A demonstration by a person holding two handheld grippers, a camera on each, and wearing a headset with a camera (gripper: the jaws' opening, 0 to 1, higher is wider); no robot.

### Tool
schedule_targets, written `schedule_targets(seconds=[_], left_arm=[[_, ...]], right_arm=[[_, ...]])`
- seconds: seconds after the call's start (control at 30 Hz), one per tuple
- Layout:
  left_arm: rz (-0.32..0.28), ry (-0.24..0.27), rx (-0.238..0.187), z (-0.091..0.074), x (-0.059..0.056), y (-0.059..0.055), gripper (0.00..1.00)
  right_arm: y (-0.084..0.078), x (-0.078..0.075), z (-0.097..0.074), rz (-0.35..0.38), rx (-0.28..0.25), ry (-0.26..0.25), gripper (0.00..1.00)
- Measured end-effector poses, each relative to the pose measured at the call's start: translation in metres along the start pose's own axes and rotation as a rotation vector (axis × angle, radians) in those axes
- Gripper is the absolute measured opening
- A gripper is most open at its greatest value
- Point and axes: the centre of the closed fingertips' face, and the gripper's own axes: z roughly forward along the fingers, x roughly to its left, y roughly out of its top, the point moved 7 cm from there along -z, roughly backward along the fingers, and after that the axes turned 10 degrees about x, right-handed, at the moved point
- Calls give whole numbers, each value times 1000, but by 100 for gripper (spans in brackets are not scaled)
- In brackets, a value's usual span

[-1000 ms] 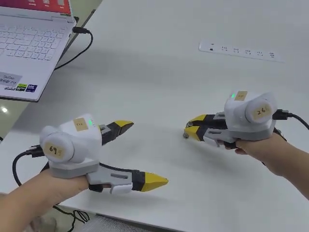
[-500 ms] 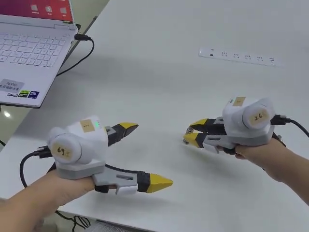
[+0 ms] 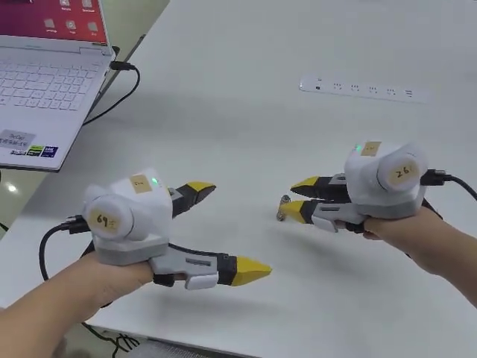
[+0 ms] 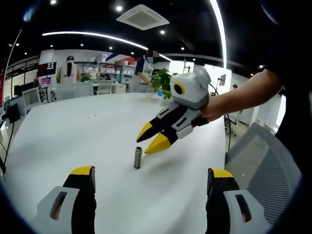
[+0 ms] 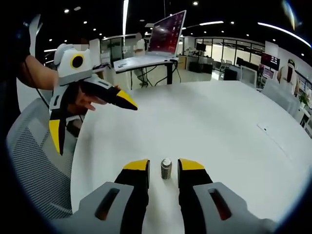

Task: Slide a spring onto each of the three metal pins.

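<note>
Spring (image 5: 166, 168) stands upright on the white table (image 3: 246, 127), between the tips of the right gripper (image 3: 294, 198), whose jaws sit narrowly apart, not touching it. The left gripper (image 3: 237, 228) hovers well apart, jaws spread wide, holding nothing.

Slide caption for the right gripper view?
Right gripper open at an upright spring-sleeved pin on the white table, left gripper open beyond.

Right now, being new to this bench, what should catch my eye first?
A small spring stands upright on the white table, at the tips of the right tool, whose jaws are slightly apart. Opposite it the left tool gapes wide, and an open laptop sits far left.
</note>
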Motion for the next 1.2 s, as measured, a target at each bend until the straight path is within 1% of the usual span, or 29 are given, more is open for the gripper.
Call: schedule_targets(seconds=[0.13, 0.23, 0.33, 0.47, 0.57, 0.77, 1.0, 1.13, 1.2], left_arm=[[7, 1, 0, 1, -3, 5, 92], [13, 0, 1, 3, -6, 8, 92], [14, -2, 0, 4, -9, 9, 93], [19, -5, 1, 7, -13, 11, 94], [22, -6, 0, 10, -16, 13, 94], [28, -7, 3, 14, -20, 17, 95], [32, -14, 4, 19, -26, 19, 96], [36, -18, 0, 22, -29, 21, 97], [35, -19, 0, 23, -30, 21, 97]], right_arm=[[0, 6, -11, -16, -13, 3, 23], [-1, 9, -20, -13, -32, 13, 23], [-4, 12, -31, -16, -56, 15, 28], [-13, 11, -45, -15, -63, 9, 30], [-21, 9, -56, -12, -61, -5, 32], [-35, 7, -76, 21, -97, -27, 39], [-46, 9, -90, 41, -124, -31, 44], [-57, 10, -103, 43, -141, -40, 50], [-63, 10, -107, 51, -137, -47, 52]])
